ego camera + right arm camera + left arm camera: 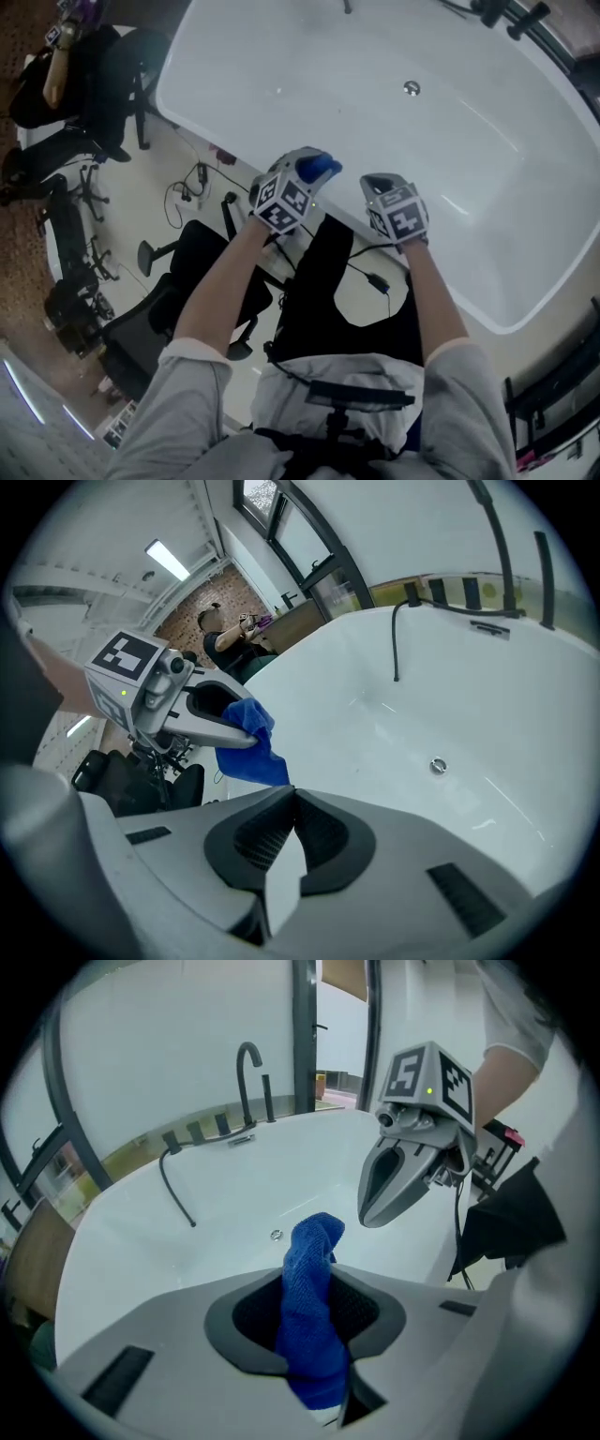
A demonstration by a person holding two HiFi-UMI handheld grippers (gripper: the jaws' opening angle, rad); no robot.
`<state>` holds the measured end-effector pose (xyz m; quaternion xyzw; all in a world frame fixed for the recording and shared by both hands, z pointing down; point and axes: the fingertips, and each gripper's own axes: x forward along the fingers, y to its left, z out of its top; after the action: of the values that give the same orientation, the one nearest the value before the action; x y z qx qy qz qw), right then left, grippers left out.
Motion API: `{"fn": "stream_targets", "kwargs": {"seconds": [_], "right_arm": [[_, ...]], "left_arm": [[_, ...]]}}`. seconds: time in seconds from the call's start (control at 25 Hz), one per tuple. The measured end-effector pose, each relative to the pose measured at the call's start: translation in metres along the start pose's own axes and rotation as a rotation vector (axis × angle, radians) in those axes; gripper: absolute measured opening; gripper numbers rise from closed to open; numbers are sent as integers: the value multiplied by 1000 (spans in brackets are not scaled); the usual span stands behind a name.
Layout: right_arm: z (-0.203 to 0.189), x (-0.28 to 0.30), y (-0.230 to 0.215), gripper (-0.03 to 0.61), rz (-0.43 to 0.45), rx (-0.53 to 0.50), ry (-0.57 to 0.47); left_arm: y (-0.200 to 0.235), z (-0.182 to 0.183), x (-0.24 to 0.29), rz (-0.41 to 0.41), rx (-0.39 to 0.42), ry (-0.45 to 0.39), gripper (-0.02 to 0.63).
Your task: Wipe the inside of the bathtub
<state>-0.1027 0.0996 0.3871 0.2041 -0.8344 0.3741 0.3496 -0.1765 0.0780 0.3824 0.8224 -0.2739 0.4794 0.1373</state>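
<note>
The white bathtub (281,66) fills the upper right of the head view, with its drain (411,88) near the far side. My left gripper (322,170) hovers over the tub's near rim, shut on a blue cloth (319,168). In the left gripper view the blue cloth (314,1297) stands up between the jaws of the left gripper (314,1283), above the bathtub (216,1204) and drain (276,1235). My right gripper (377,181) is just to its right, also over the rim. The right gripper (291,803) has its jaws shut with nothing between them, pointing into the bathtub (487,696).
A black faucet (248,1063) and a black hose (176,1190) sit at the tub's far side. Left of the tub, office chairs (187,272) and cables (187,192) crowd the floor. A seated person (56,75) is at the upper left.
</note>
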Motion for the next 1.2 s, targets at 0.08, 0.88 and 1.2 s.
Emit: {"fn": "stream_targets", "kwargs": {"seconds": [0.08,0.88,1.2], "right_arm": [[-4,11,-5,6,-2,17,10],[-14,82,-58,6,41,41,78],[-35,106,-62,6,74,15,142]], "left_arm": [[3,-3,14,-35,53,16,112],[-17,-65,124,-492,168,233,112],[-29,-92,140,-574,182,378,110]]}}
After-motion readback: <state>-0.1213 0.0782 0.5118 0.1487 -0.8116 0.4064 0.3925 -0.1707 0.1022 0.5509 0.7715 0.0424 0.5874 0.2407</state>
